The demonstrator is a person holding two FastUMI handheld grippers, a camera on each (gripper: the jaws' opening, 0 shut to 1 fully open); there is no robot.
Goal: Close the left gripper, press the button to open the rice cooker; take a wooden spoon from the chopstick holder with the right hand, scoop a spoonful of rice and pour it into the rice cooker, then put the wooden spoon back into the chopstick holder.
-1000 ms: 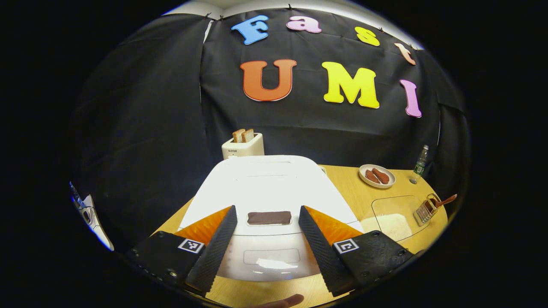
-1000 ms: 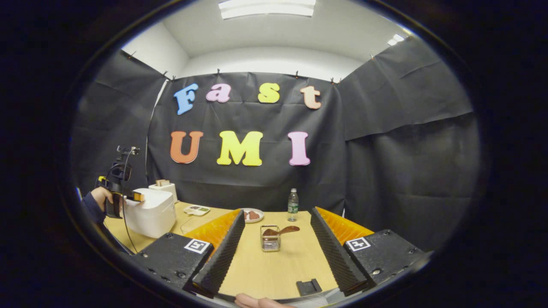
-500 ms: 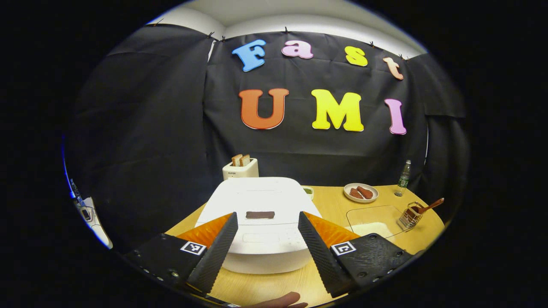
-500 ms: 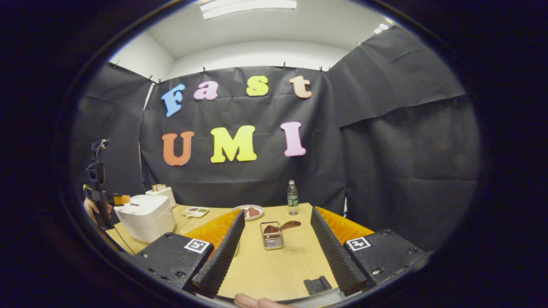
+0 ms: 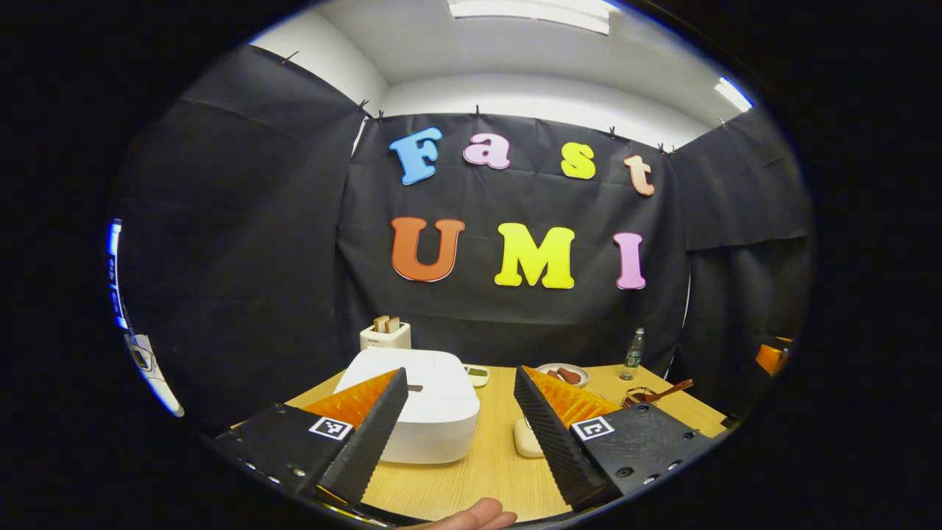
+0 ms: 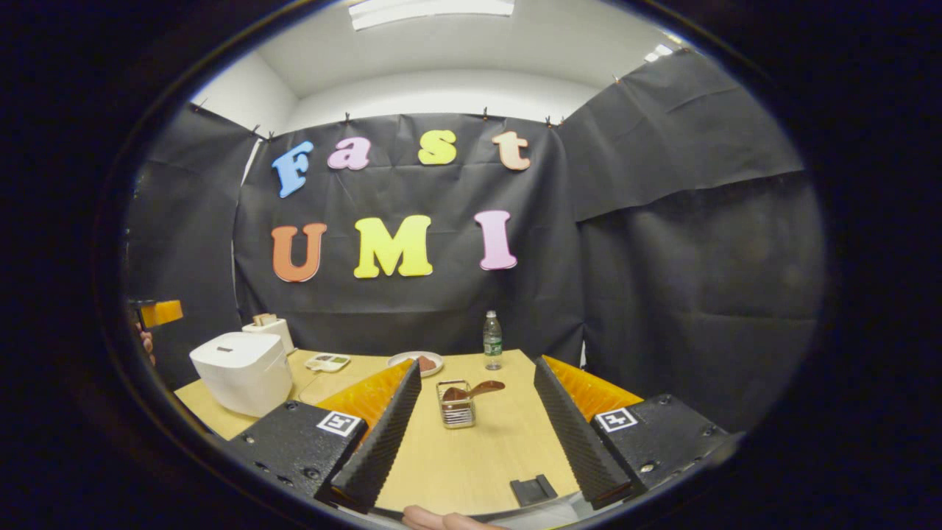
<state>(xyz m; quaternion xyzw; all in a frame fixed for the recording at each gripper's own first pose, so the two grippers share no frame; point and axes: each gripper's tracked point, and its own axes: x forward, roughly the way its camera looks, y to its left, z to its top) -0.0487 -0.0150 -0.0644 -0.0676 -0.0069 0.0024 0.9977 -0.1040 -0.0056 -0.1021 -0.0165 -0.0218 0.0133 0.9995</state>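
The white rice cooker (image 5: 423, 412) stands on the wooden table with its lid down, a short way beyond my left gripper (image 5: 460, 374), which is open and holds nothing. From the right gripper view the cooker (image 6: 239, 372) sits at the left. A wire chopstick holder (image 6: 456, 405) with the brown wooden spoon (image 6: 480, 389) leaning in it stands straight ahead of my open right gripper (image 6: 477, 366), some distance off. The holder (image 5: 637, 397) and spoon (image 5: 668, 387) also appear at the right of the left gripper view. White rice (image 5: 528, 439) peeks out beside the left gripper's right finger.
A toaster (image 5: 385, 336) with bread stands behind the cooker. A plate (image 6: 416, 361) of brown food, a bottle (image 6: 491, 340) and a small scale (image 6: 329, 361) sit along the back. A small black block (image 6: 533, 489) lies near the table's front edge.
My left gripper has drawn back and tilted up from just over the cooker's lid, still open; the cooker now looks smaller and its lid stays down. The right gripper barely shifted.
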